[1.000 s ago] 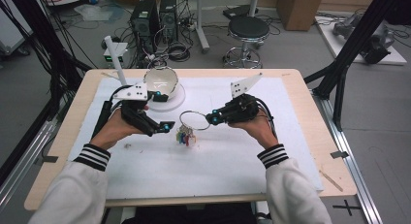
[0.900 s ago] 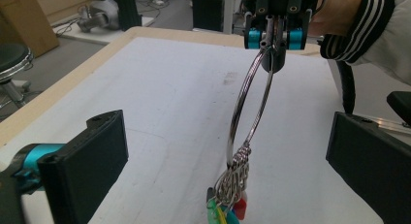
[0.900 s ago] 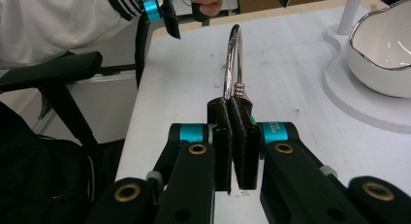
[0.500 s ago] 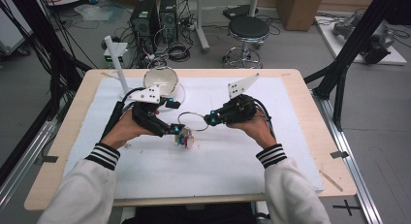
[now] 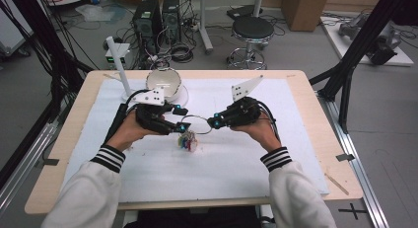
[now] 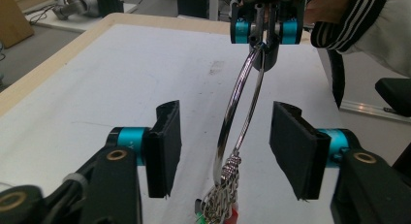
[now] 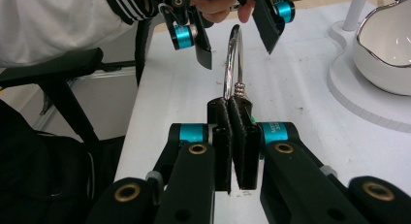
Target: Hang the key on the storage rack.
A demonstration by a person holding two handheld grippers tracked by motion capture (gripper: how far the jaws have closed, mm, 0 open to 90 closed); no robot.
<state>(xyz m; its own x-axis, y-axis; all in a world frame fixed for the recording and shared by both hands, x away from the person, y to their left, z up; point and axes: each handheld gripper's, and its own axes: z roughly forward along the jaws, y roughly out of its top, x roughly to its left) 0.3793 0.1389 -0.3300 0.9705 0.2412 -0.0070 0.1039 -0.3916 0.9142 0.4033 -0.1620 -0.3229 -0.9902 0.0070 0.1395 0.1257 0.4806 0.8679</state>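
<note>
My right gripper: jaws clamped on a metal ring, held above the white-covered worktop near its middle, a cluster of small coloured pieces hanging from it. My left gripper: jaws apart, one on either side of the ring, not touching it. White bowl: on its stand at the worktop's far left.

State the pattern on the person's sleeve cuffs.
Black and white stripes on the white sleeve cuffs, clearest in the high view.
</note>
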